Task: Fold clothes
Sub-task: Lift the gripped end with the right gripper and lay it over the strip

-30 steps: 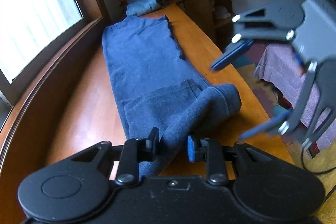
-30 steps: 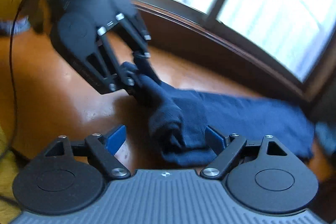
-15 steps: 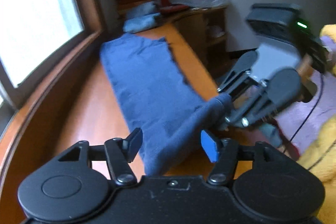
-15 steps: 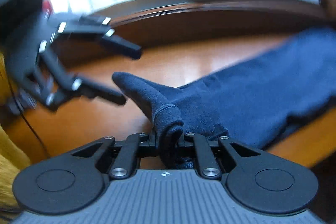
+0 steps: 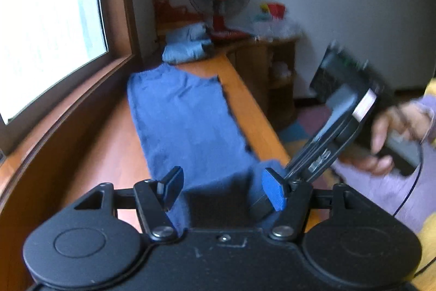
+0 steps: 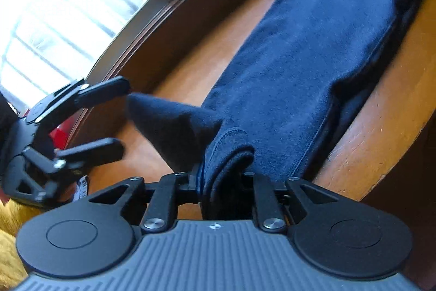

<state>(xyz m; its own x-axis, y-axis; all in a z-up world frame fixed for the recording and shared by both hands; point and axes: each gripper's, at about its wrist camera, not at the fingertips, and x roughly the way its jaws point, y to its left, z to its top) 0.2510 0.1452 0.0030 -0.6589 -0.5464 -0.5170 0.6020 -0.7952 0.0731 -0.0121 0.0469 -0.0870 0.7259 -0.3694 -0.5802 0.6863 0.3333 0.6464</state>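
blue garment [image 6: 313, 45]: soft napped cloth, fleece-like, matt, stitched seam along one edge. table [image 6: 381, 132]: varnished orange-brown wood, semi-gloss, edge scuffed and pitted. right gripper [image 6: 220, 182]: matt black plastic links, bright metal rivets, ribbed grey plastic body. left gripper [image 5: 222, 187]: matt black plastic; pads [image 5: 273, 192] blue, fine-textured. window frame [image 5: 117, 18]: dark smooth wood.

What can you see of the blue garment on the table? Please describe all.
The blue garment is a dark blue, fleece-like cloth lying long and mostly flat on the wooden table beside the window. Its near end is lifted and bunched: the right gripper is shut on a stitched hem. The left gripper is open with cloth between its fingers. The far end looks uneven.
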